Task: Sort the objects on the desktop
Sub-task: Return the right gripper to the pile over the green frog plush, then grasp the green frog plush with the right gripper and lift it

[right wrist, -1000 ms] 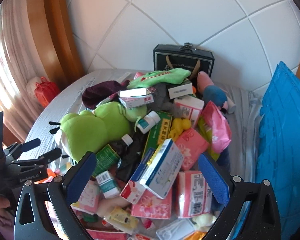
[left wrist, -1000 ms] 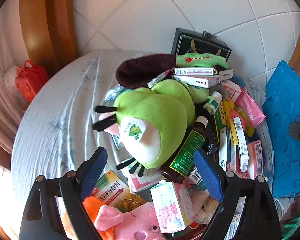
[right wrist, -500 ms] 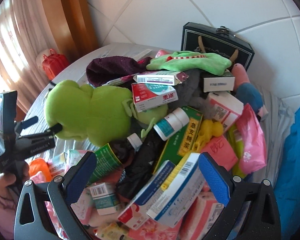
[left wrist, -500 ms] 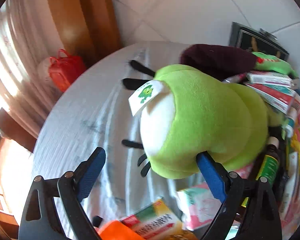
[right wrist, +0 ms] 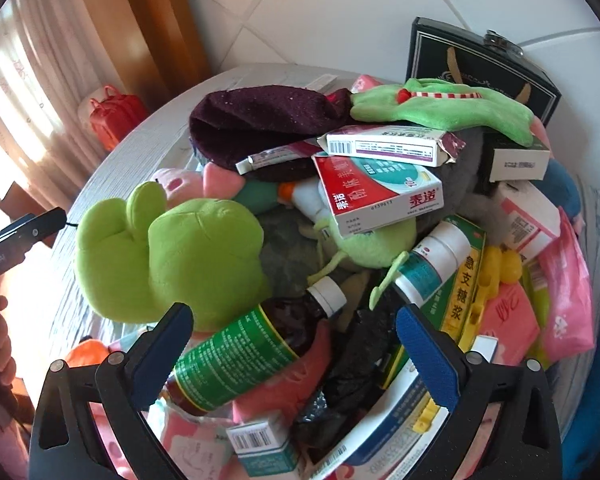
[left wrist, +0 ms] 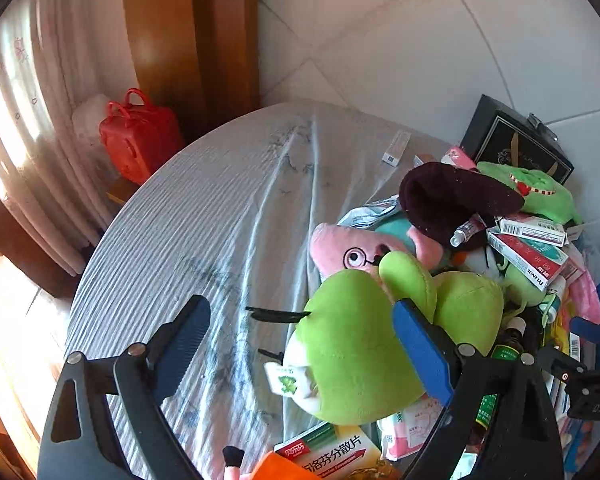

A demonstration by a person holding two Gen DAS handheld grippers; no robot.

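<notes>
On the counter (left wrist: 204,240), under a grey striped cloth, a mixed pile fills the side nearest the black box (right wrist: 480,60), which stands against the tiled wall.

Left gripper (left wrist: 300,344): fingers wide apart, nothing clamped. The right blue pad (left wrist: 420,352) lies against the green plush (left wrist: 356,352); the left pad hangs over bare cloth. The green plush lies at the pile edge farthest from the black box, with its white tag turned down toward the camera. A pink plush (left wrist: 352,248) with a round eye lies just behind it, toward the box.

Right gripper (right wrist: 292,344): fingers wide apart, nothing clamped. Between them lies a brown bottle (right wrist: 252,352) with a green label, on its side, white cap pointing toward the black box. The green plush (right wrist: 172,256) touches the bottle on the left.

Further items, located from the black box:
- Green cloth toy (right wrist: 440,108): directly in front, touching the box.
- Dark purple hat (right wrist: 260,120): left of the toy.
- Two medicine cartons (right wrist: 380,188): stacked below the toy; the lower one is red and white.
- White pill bottle (right wrist: 436,264): nearer the camera, tilted.
- Pink packet (right wrist: 568,300): on the pile's right edge.

A red bag (left wrist: 140,136) stands off the counter beside the curtain.
</notes>
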